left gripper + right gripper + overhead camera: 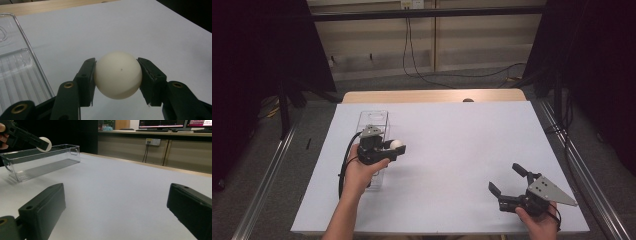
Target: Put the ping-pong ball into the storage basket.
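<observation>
White ball (117, 75): smooth, matte, round, with one small dark speck on its face. I have it clamped in my left gripper (396, 146); both black jaws press flat against its opposite sides, and it sits clear of the table (452, 145), raised just beside the clear bin (373, 122), at the long side that faces the table's middle. The bin is a narrow, rectangular trough of transparent hard plastic with a ribbed floor and a cut-out handle at its end wall. The table surface is a plain pale sheet, flat and dull, with a wood edge along its far side. My right gripper (507, 181) rests well apart from the bin, near the table's front right corner, its blocky black jaws spread wide with nothing between them
</observation>
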`<state>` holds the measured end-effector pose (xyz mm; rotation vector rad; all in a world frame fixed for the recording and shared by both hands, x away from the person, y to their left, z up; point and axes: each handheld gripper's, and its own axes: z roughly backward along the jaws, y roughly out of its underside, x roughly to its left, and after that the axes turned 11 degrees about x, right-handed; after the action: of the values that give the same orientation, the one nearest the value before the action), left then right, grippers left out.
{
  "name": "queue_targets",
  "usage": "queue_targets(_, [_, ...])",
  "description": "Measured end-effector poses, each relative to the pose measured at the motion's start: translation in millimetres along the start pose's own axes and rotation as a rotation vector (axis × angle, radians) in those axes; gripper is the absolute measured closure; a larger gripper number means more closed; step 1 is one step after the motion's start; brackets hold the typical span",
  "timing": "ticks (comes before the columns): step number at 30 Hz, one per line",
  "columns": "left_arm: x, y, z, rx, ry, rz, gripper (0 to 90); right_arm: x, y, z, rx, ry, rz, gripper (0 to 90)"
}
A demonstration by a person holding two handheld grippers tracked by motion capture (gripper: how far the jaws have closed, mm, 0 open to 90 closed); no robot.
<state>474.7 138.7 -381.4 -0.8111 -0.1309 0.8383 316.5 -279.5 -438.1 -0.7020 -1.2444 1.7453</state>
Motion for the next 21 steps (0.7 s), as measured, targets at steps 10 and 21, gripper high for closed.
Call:
queue_targets(10, [1.4, -0.4, 2.1, 0.0, -0.01, 0.002, 51.1, 0.2, 0.1, -0.1, 0.0, -0.001, 0.0, 1.4])
queue_targets(21, [5.5, -0.7, 7.4, -0.005, -0.019, 0.01, 51.1, 0.3, 0.0, 0.0, 0.001, -0.001, 0.002, 1.4])
